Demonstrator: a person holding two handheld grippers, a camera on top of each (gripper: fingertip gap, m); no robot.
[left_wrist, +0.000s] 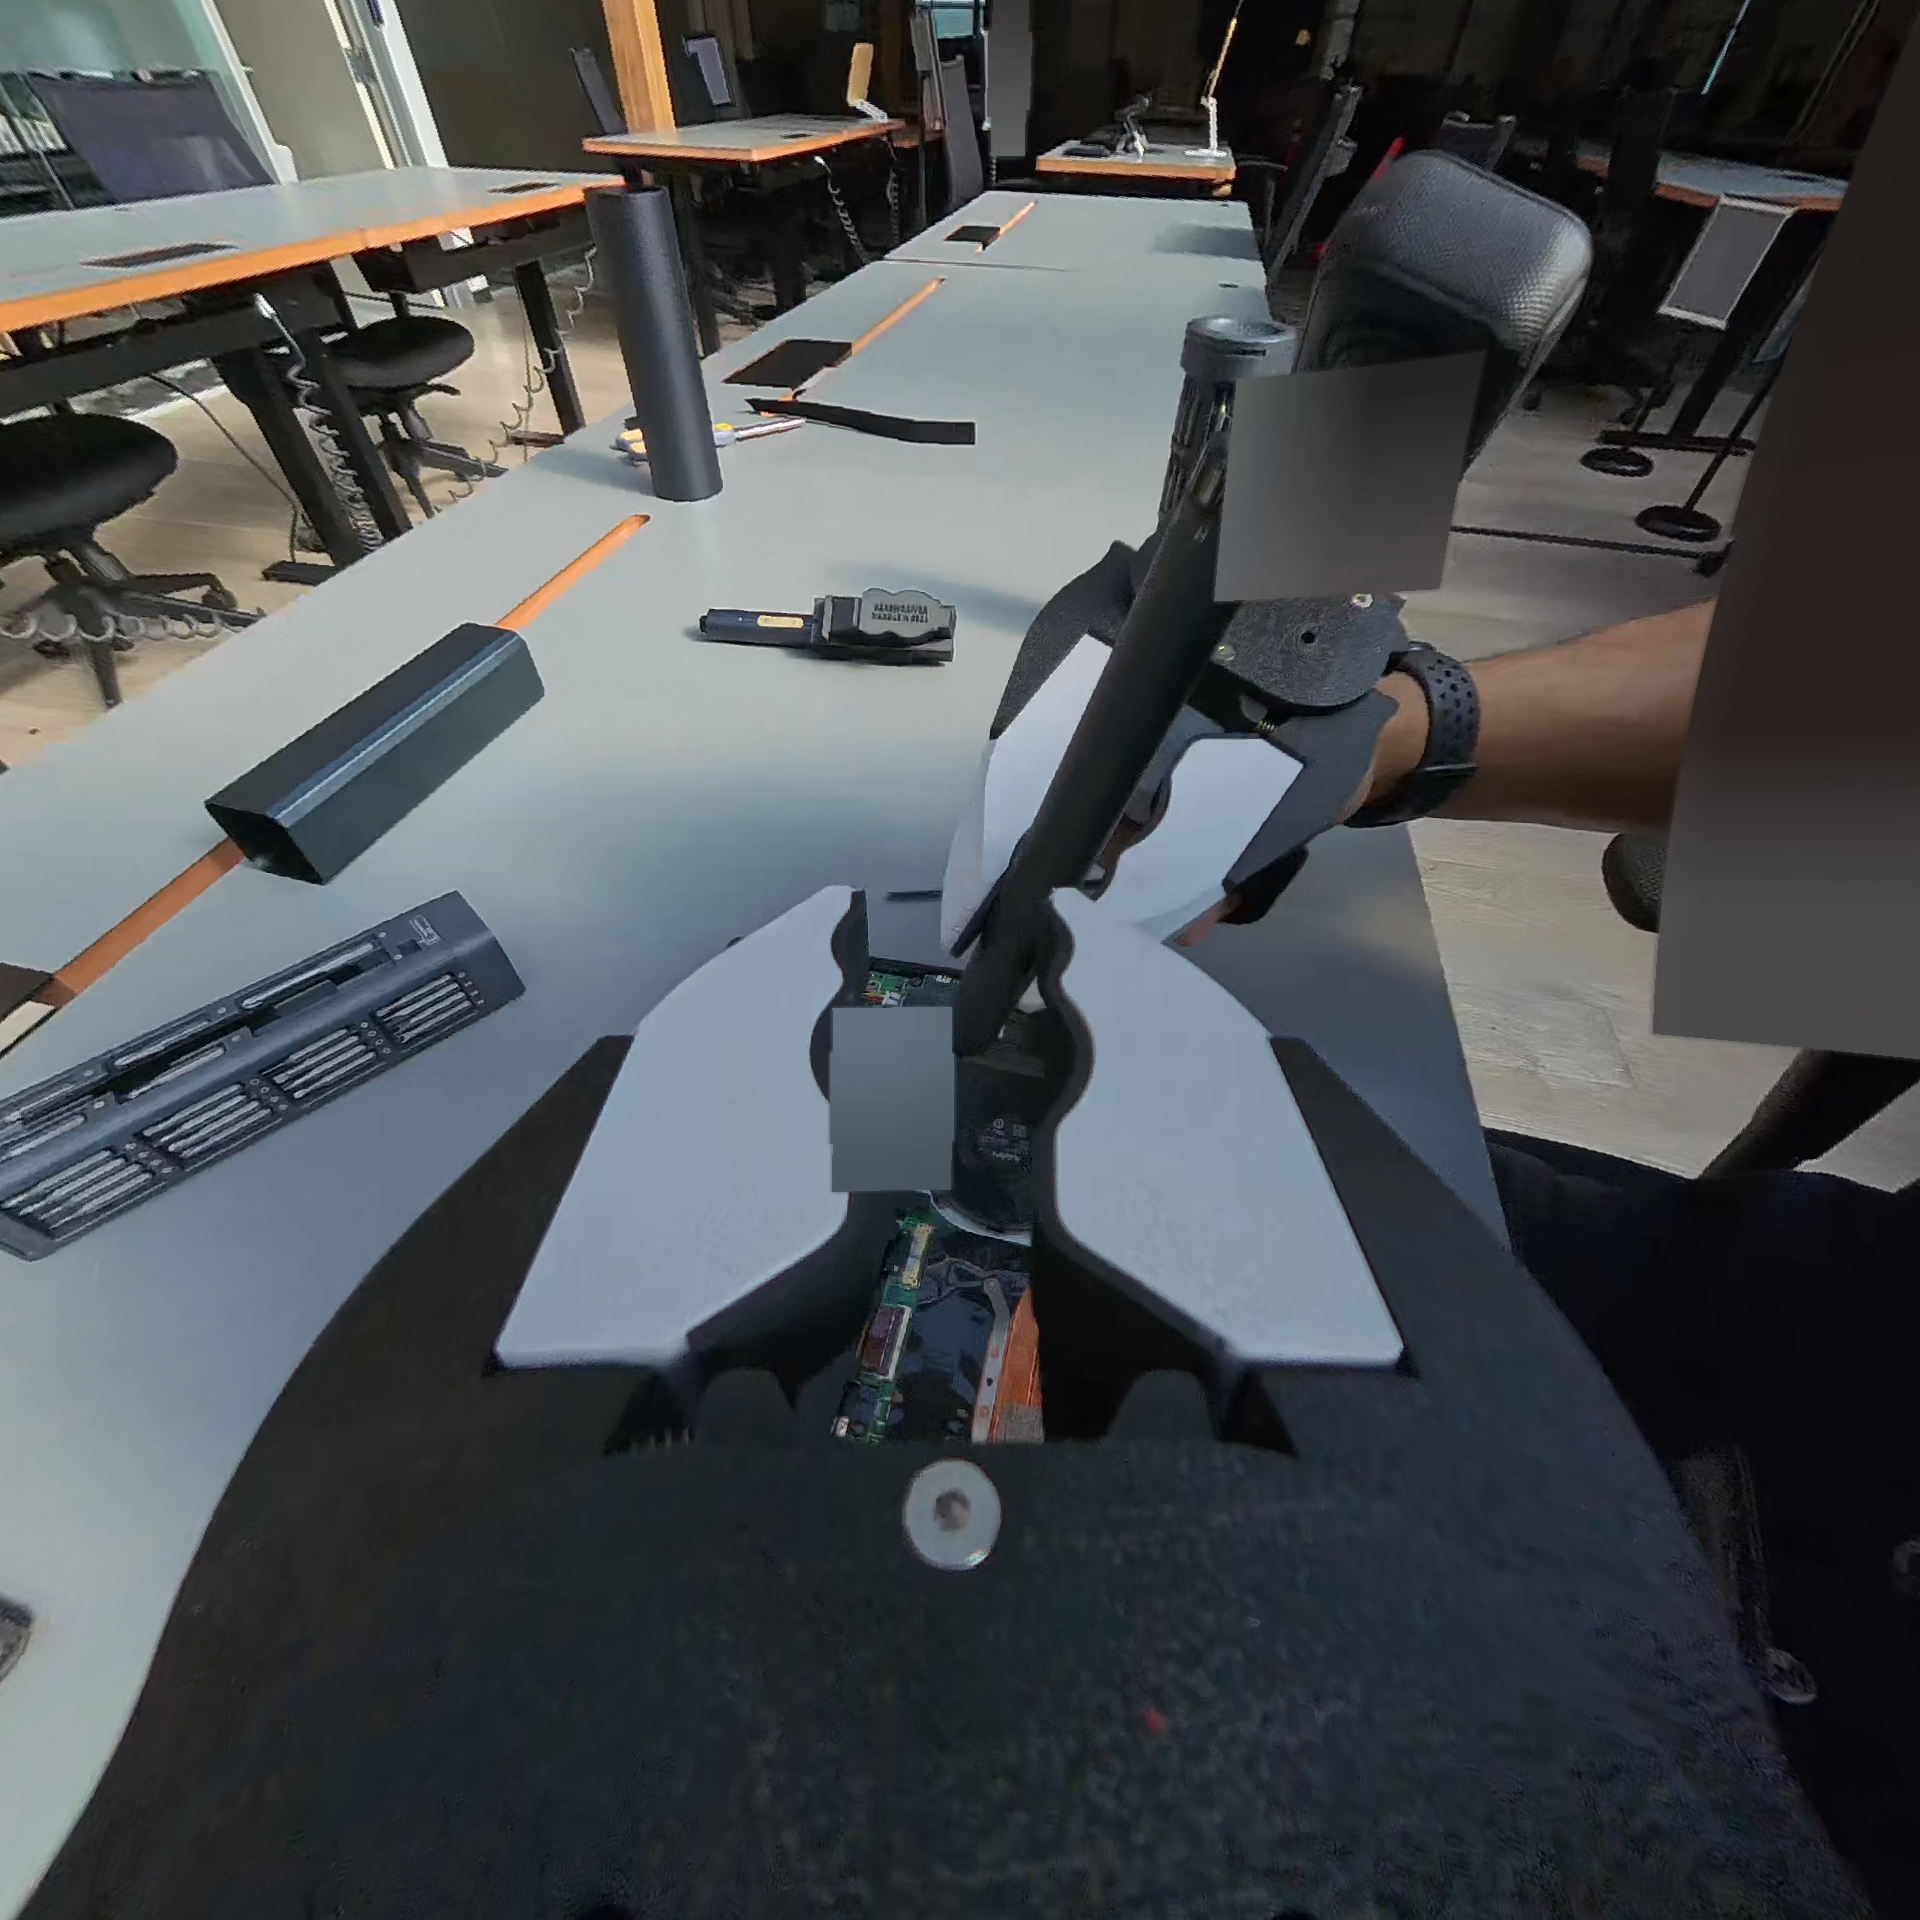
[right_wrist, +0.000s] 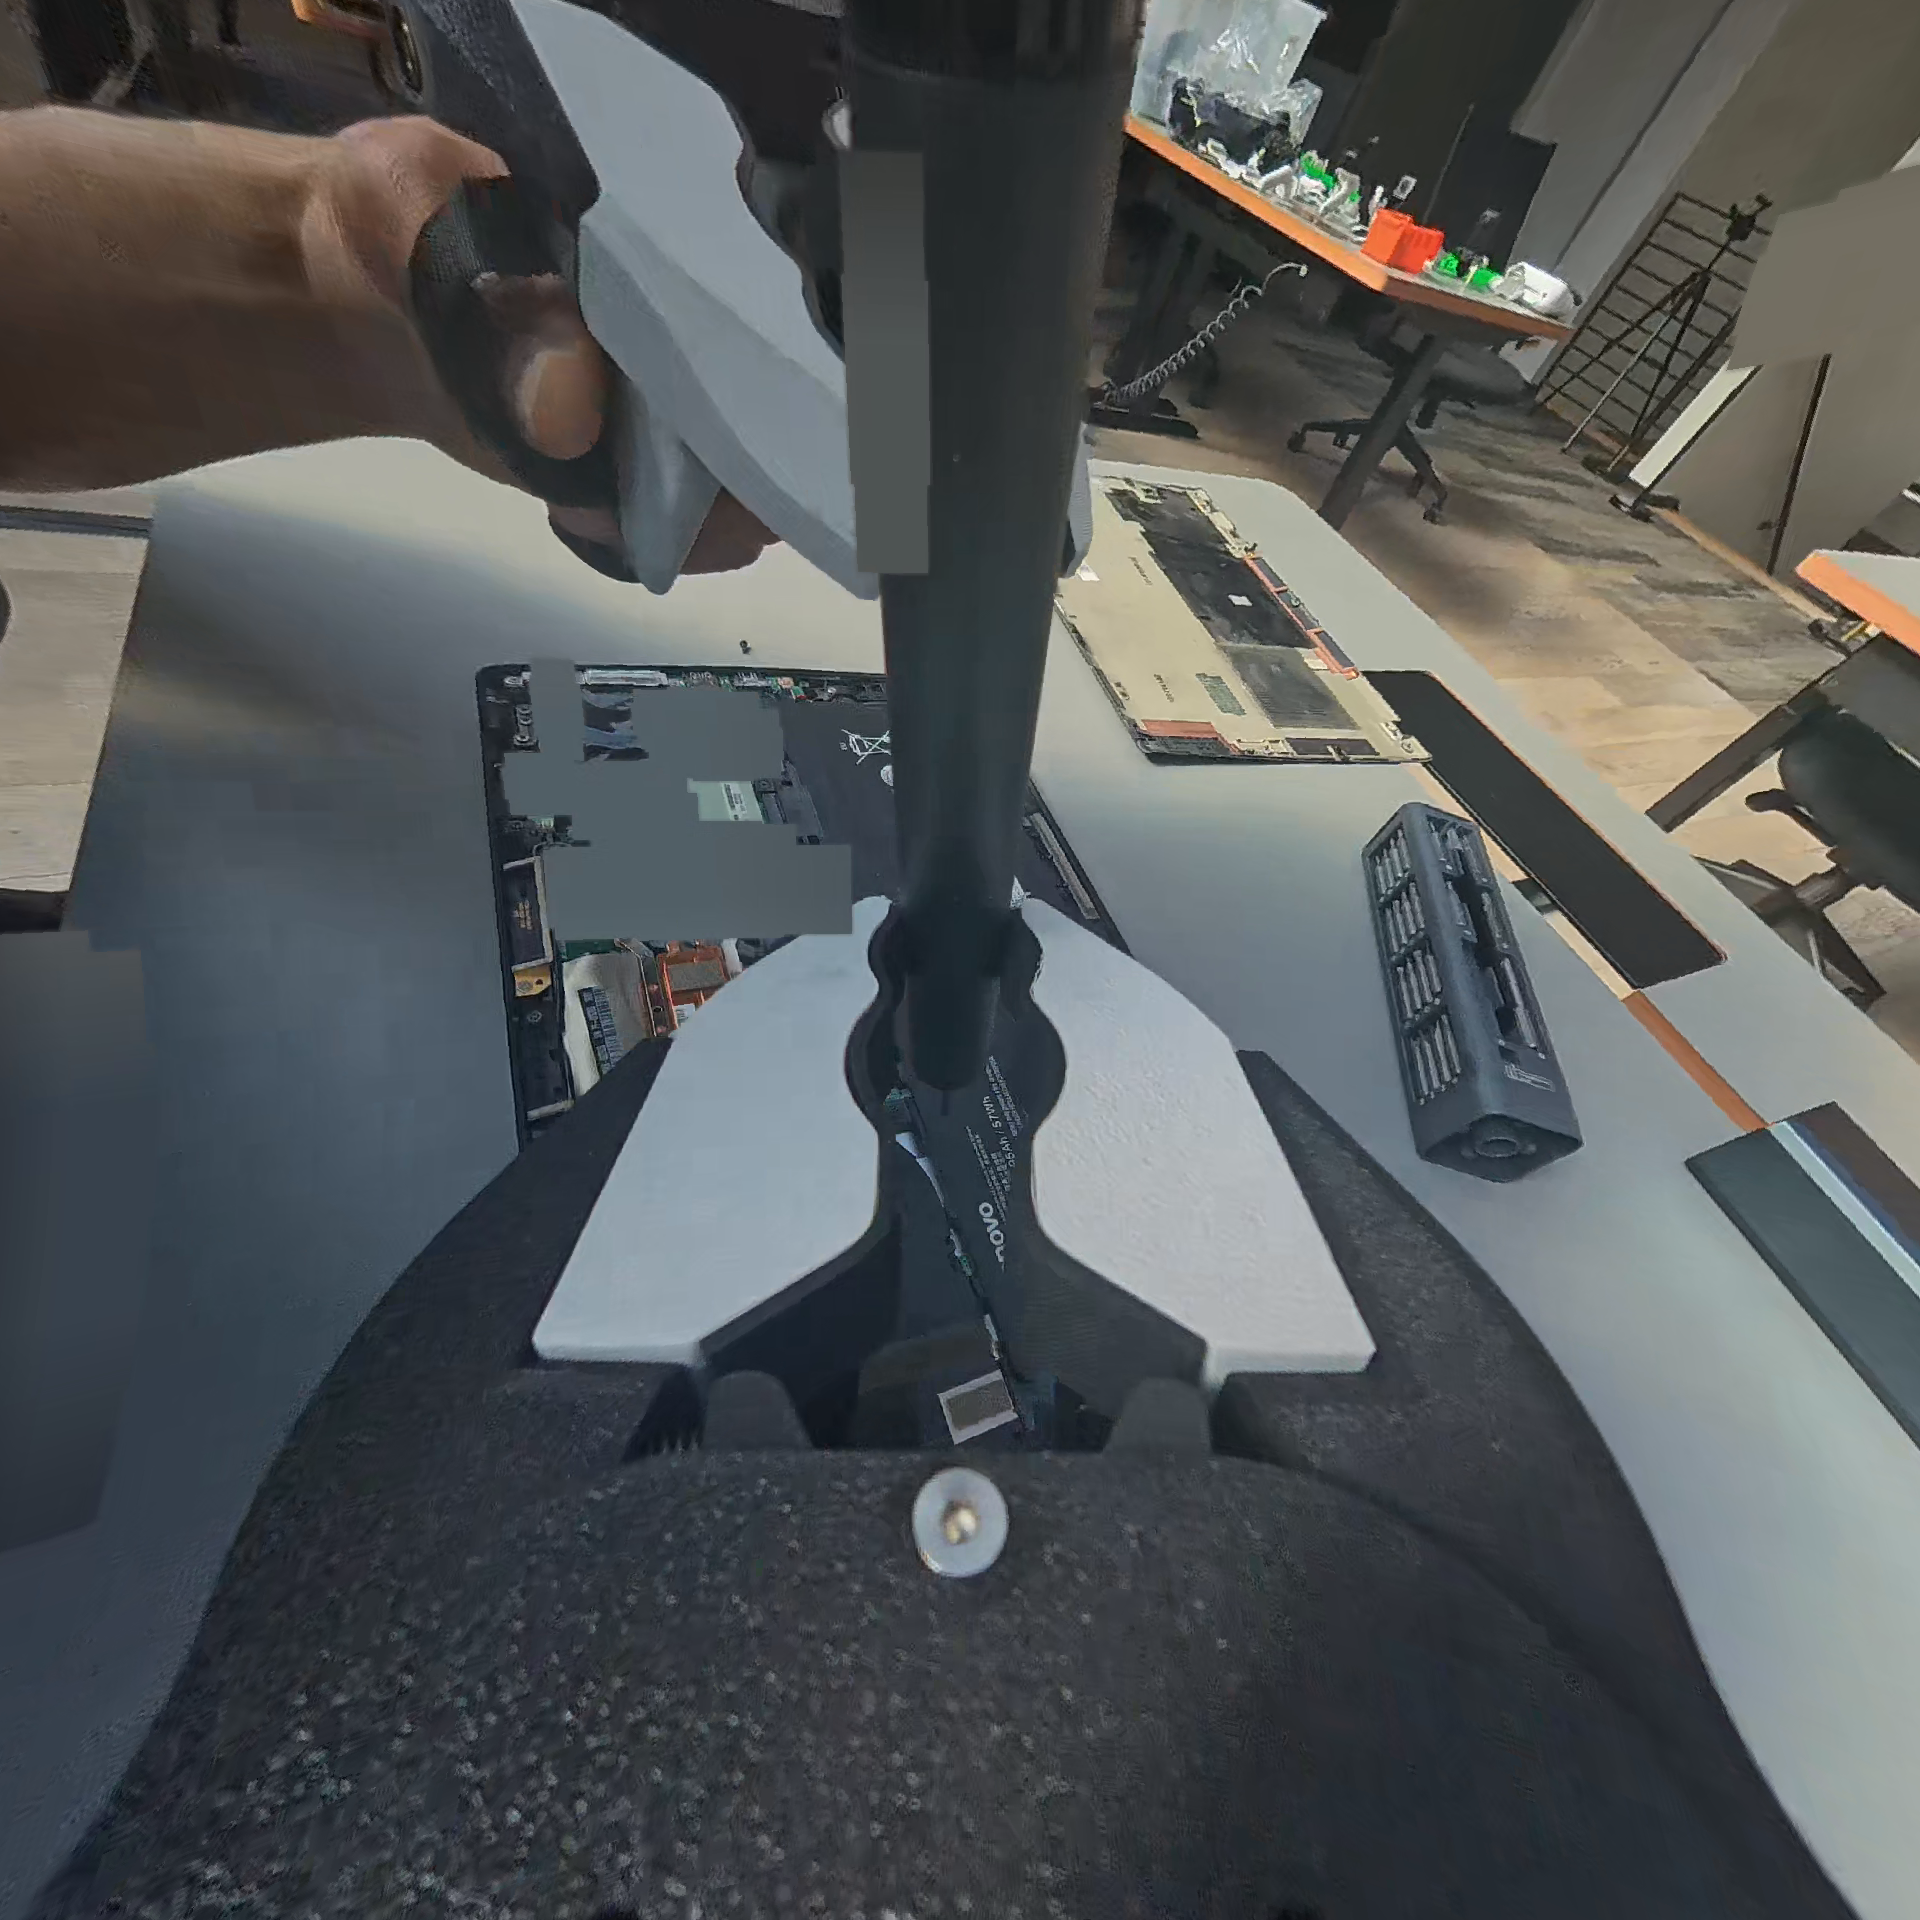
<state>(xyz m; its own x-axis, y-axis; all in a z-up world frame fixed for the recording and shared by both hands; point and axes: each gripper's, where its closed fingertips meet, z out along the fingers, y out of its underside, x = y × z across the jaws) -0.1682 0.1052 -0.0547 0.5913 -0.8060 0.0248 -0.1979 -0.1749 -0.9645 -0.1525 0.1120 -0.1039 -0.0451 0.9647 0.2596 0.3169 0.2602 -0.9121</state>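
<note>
Gripping: both grippers clamp one black screwdriver (right_wrist: 966, 582) over an opened laptop (right_wrist: 665, 831).
Right gripper (right_wrist: 961, 961): closed low on the shaft near its tip, above the battery.
Left gripper (left_wrist: 1023, 961): closed on the same shaft, pointing down.
Hand (right_wrist: 499, 343): wrapped round the left handle, forearm level.
Desk (left_wrist: 665, 748): bit case (right_wrist: 1465, 987), removed cover (right_wrist: 1226, 634) farther off.

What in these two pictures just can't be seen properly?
- Screwdriver tip: in both views the grippers' fingers hide where it meets the opened laptop.
- Laptop: right wrist view, grey patches cover part; the right gripper hides its near side.
- Bit tray: left wrist view, cut off at the left edge, bits too small to tell.
- Far bench clutter: right wrist view, too small.
</note>
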